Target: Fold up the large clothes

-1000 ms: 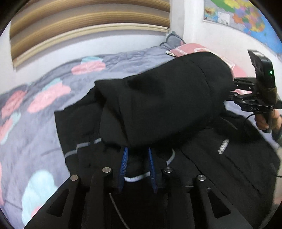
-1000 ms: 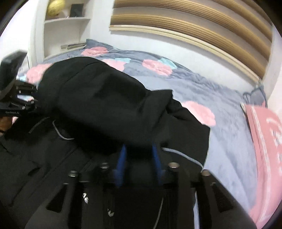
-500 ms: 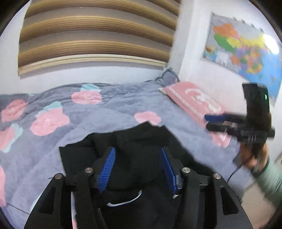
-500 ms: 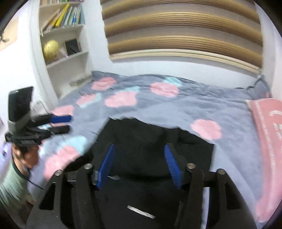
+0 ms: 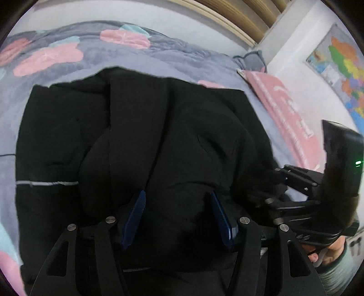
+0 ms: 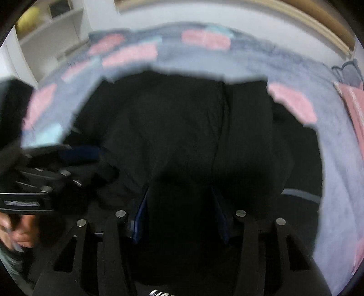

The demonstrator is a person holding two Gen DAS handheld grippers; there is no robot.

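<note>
A large black jacket (image 5: 141, 136) lies folded in layers on the bed and fills the middle of both views (image 6: 193, 127). A grey reflective stripe (image 5: 45, 182) crosses its left part. My left gripper (image 5: 177, 195) is open, its blue pads (image 5: 136, 211) spread over a bulge of black cloth. My right gripper (image 6: 179, 195) is open just above the jacket; this view is blurred. Each gripper shows at the edge of the other's view: the right one (image 5: 302, 195), the left one (image 6: 52, 168).
The bed has a grey-purple cover (image 5: 173, 54) with pink and teal patches. A pink pillow (image 5: 286, 118) lies at the right. A wooden headboard (image 5: 238, 20) and white wall are behind. A map (image 5: 341, 59) hangs at the right; white shelves (image 6: 45, 31) stand at the left.
A second ago both grippers were shut on the jacket, holding it up. They let go, opened and rose. Now both have come back down, open, close over the folded jacket.
</note>
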